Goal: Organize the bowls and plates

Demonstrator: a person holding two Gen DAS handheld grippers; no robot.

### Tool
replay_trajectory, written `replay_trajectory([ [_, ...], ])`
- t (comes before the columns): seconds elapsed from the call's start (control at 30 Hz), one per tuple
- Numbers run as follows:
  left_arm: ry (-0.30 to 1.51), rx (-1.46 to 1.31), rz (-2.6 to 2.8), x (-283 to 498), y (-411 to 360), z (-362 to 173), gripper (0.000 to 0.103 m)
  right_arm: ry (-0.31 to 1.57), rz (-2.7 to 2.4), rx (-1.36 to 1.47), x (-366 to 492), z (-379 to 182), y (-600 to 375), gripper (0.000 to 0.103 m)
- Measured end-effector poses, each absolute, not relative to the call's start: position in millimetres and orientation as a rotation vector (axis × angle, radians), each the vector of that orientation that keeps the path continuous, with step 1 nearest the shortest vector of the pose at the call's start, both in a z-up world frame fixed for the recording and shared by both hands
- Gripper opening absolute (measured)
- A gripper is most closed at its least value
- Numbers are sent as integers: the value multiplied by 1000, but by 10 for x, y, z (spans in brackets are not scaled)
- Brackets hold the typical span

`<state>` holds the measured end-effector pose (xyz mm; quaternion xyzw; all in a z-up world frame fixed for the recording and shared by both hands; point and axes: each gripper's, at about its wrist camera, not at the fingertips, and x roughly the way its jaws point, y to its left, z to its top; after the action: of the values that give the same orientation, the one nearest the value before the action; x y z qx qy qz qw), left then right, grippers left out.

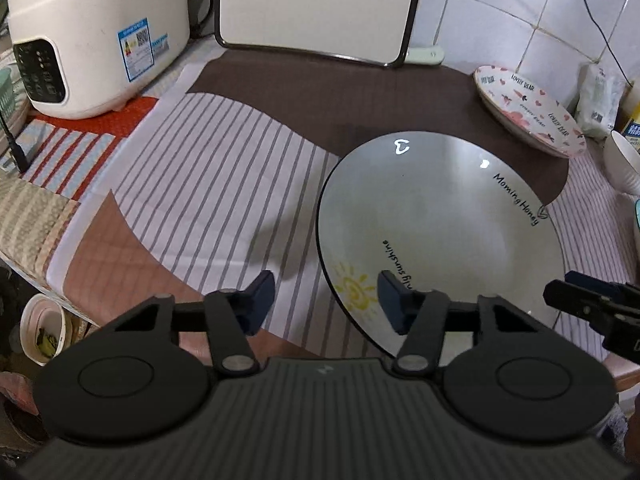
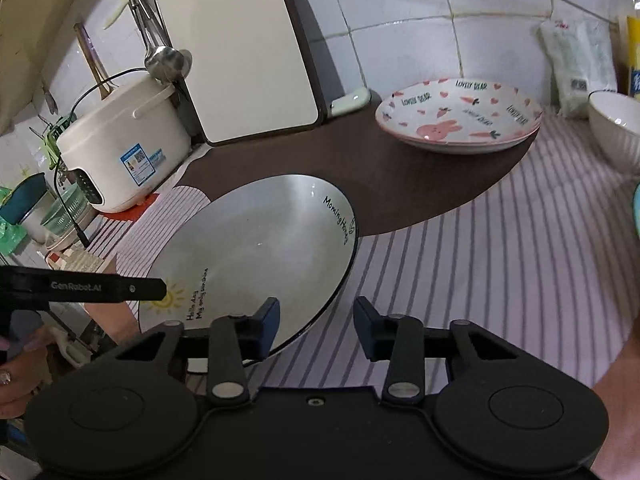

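A large white plate (image 1: pixel 440 220) (image 2: pixel 260 248) with a thin black rim, a yellow sun and black lettering lies on the striped mat (image 1: pixel 200 180). My left gripper (image 1: pixel 326 292) straddles its left rim: one finger is over the plate, the other over the mat, and neither pad presses on it. My right gripper (image 2: pixel 316 314) straddles the opposite rim the same way, jaws apart. Each gripper shows at the edge of the other's view, the right one (image 1: pixel 580 296) and the left one (image 2: pixel 120 290). A pink bunny plate (image 1: pixel 528 112) (image 2: pixel 460 116) sits behind.
A white ribbed bowl (image 1: pixel 624 164) (image 2: pixel 616 128) stands at the right, with a teal rim (image 2: pixel 637 212) below it. A white rice cooker (image 1: pixel 92 32) (image 2: pixel 124 140) and a leaning white board (image 1: pixel 316 4) (image 2: pixel 240 48) line the back. A hand (image 2: pixel 16 384) holds the left gripper.
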<state>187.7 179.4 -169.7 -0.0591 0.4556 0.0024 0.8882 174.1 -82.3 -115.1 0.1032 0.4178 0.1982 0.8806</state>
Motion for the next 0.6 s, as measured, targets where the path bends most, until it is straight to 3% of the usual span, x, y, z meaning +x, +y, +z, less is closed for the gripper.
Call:
replay_trajectory([
  [0.2,964,-202,-45,1932,1859,-1784,20,915,395,243,1869,-1228,-803,41],
  [0.27,969,-200,-47,1951,1829,-1794,17,924,390,241,1897,-1251,-788,38],
  [0.4,974,-242,-37,1984,1831,-1829,17,951,375,278,1974,-1320,-787,19],
  [0.6,985,-343,-35,2037,1920,-1877,17,937,386,282,1995,-1356,-761,20],
])
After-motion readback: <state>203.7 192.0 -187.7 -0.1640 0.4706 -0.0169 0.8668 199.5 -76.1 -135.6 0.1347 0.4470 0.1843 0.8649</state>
